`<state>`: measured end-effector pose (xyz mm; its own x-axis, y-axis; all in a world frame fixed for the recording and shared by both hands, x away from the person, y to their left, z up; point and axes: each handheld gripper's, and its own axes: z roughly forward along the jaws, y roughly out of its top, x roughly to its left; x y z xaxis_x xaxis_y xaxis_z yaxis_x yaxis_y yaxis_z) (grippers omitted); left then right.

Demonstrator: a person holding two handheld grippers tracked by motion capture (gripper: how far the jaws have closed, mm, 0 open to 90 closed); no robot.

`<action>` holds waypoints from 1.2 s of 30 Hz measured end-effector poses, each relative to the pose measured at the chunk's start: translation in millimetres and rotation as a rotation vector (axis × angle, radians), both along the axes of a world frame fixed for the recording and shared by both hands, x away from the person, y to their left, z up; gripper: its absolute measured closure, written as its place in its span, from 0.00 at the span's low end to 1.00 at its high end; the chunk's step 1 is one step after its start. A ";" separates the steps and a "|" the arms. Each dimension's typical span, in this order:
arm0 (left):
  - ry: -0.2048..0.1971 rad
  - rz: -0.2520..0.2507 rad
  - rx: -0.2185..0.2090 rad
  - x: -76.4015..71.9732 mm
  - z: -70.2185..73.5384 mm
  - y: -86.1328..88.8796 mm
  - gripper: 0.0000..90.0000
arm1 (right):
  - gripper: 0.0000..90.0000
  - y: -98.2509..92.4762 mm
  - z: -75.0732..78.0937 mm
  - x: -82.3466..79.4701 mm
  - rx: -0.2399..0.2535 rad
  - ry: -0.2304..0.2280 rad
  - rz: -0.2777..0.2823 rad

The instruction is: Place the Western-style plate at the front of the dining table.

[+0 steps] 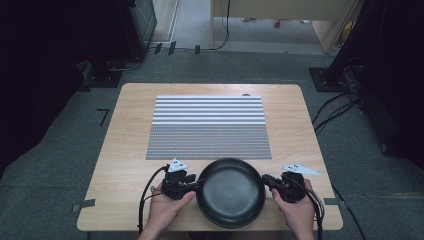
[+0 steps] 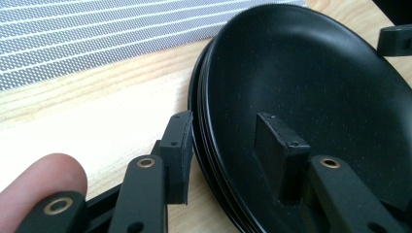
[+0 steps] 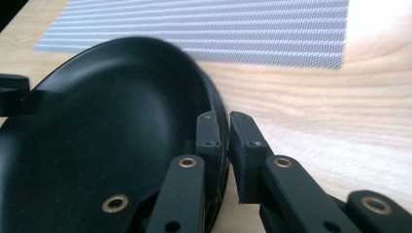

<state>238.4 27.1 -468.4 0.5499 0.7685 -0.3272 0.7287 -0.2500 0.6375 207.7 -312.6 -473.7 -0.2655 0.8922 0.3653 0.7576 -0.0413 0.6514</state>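
A black plate (image 1: 230, 192) lies on the wooden table (image 1: 125, 150) near its front edge; further rims show stacked under its edge (image 2: 201, 145). My left gripper (image 1: 199, 184) straddles the plate's left rim. In the left gripper view (image 2: 227, 145) one pad rests inside the bowl and the other against the outer edge. My right gripper (image 1: 265, 179) pinches the right rim, its pads (image 3: 225, 136) tight on either side of it. A hand holds each gripper.
A grey striped mat (image 1: 209, 127) covers the middle of the table just beyond the plate. The table's front edge lies close under the hands. Cables and dark equipment stand on the carpet around the table.
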 end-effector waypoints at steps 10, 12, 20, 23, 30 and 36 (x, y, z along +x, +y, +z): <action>0.032 -0.026 0.024 1.1 -7.1 -2.0 0.69 | 0.95 2.0 -0.4 -1.5 0.003 0.009 -0.006; 0.035 -0.026 0.025 1.2 -7.5 -2.3 0.69 | 0.96 2.2 0.0 -1.8 -0.003 0.002 -0.006; 0.038 -0.033 0.029 0.9 -9.4 -3.1 0.70 | 1.00 10.7 -5.4 -0.5 0.089 0.028 0.073; 0.042 -0.038 0.022 1.1 -9.1 -1.9 0.69 | 0.94 23.7 -8.7 -1.5 0.040 0.015 0.105; 0.044 -0.037 0.015 2.6 -9.0 1.6 0.70 | 0.90 -3.5 5.5 -3.0 0.037 -0.046 -0.032; 0.046 -0.049 0.020 1.4 -9.5 -0.7 0.70 | 0.93 -7.1 -0.9 0.4 0.035 0.021 -0.015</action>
